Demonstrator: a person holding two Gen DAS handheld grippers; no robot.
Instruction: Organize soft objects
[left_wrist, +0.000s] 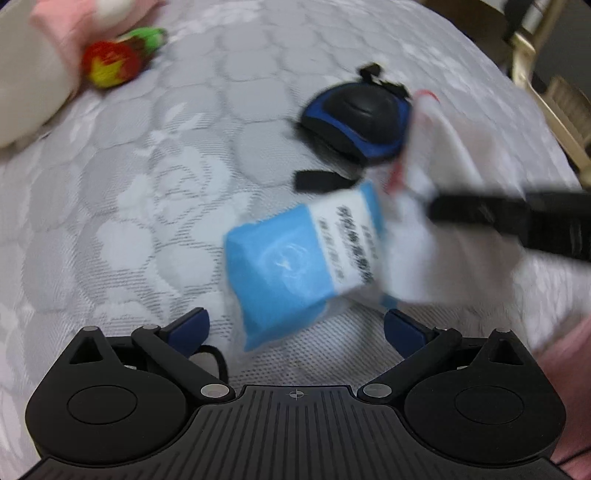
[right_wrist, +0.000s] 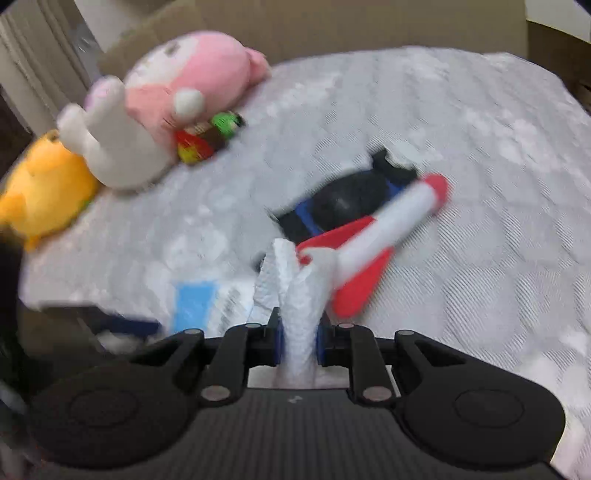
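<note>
A blue and white tissue packet (left_wrist: 291, 266) lies on the patterned mattress (left_wrist: 147, 184), just ahead of my left gripper (left_wrist: 295, 317), which is open, with the packet's near end between its blue pads. My right gripper (right_wrist: 299, 332) is shut on a crumpled white tissue (right_wrist: 295, 291). In the left wrist view that tissue (left_wrist: 439, 158) rises at the packet's right end, with a black finger of the right gripper (left_wrist: 491, 214) on it. Whether tissue and packet are joined is too blurred to tell.
A black and blue knee pad (left_wrist: 354, 114) lies beyond the packet, with a red and white rocket plush (right_wrist: 391, 218) beside it. A strawberry plush (left_wrist: 110, 64), a pink and white plush (right_wrist: 192, 77) and a yellow plush (right_wrist: 44, 192) sit at the far left. Cardboard (right_wrist: 332, 26) stands behind.
</note>
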